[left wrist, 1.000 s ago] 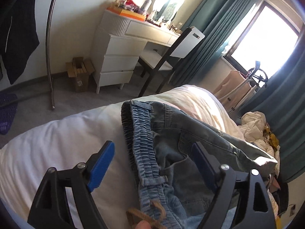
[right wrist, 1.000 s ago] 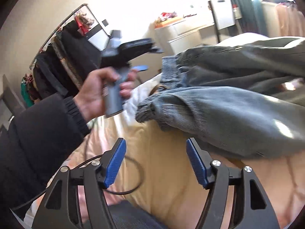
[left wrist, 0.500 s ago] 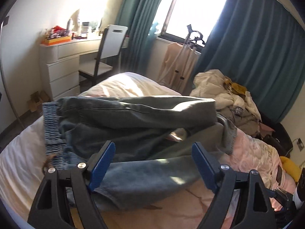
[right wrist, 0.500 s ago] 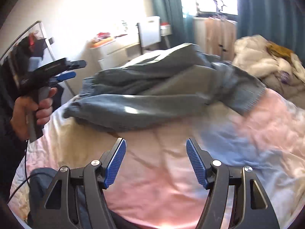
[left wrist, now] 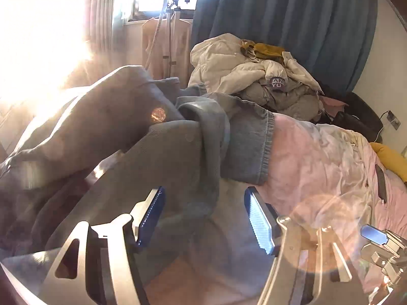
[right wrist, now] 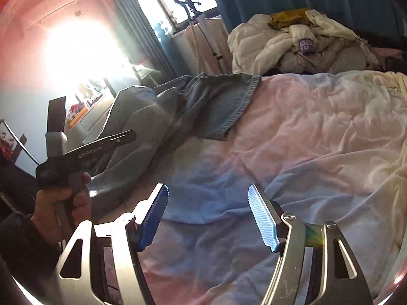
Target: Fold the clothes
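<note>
Left gripper [left wrist: 203,218]: jaws apart, nothing clamped; grey-blue jeans [left wrist: 157,152] bunched just ahead, cloth reaching between blue pads [left wrist: 259,221], likely lined up to pinch leg fold. Right gripper [right wrist: 207,216]: jaws apart, empty, above pink-blue duvet [right wrist: 305,132]; jeans well ahead, left of jaws, hem cuff [right wrist: 239,106] lying flat. Unfolded laundry pile [right wrist: 292,43] beyond, probably waiting its turn.

I've got a bed [right wrist: 318,132] with a rumpled pink-and-white cover. Grey-blue jeans [right wrist: 216,101] lie crumpled across its left side, one hemmed leg flat on the cover. A heap of pale clothes [right wrist: 300,43] (yellow piece on top) sits at the far edge.
</note>
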`<action>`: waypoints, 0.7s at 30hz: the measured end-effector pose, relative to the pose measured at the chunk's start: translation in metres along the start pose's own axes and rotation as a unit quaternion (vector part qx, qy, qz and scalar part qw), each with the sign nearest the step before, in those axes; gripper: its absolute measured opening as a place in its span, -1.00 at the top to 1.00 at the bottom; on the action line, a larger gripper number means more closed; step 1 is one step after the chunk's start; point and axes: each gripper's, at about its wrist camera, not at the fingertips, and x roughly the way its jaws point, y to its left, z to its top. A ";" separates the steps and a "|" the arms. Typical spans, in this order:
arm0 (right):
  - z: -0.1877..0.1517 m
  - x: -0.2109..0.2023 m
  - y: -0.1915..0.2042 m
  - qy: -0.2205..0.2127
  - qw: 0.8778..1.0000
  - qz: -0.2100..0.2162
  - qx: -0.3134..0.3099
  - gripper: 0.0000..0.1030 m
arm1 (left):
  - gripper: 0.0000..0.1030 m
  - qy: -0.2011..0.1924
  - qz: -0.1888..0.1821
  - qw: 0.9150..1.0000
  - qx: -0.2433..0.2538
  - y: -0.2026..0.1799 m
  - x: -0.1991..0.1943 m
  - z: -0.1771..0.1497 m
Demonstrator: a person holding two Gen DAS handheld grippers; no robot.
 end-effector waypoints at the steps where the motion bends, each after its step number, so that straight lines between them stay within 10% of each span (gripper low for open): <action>1: 0.003 0.004 -0.008 0.000 1.000 -0.004 0.009 -0.29 | -0.21 -0.002 -0.006 1.000 -0.005 -0.003 0.012 0.003; 6: 0.009 0.031 -0.043 0.009 0.999 0.005 0.049 -0.29 | -0.08 -0.003 0.051 0.999 0.005 -0.021 0.061 0.013; 11: 0.013 0.053 -0.056 0.013 0.999 -0.022 0.046 -0.29 | 0.97 -0.004 0.070 0.997 -0.026 -0.010 0.071 0.016; 21: 0.015 0.056 -0.043 -0.005 0.997 -0.073 -0.007 -0.28 | 0.98 -0.045 -0.001 0.996 0.080 -0.053 -0.034 -0.018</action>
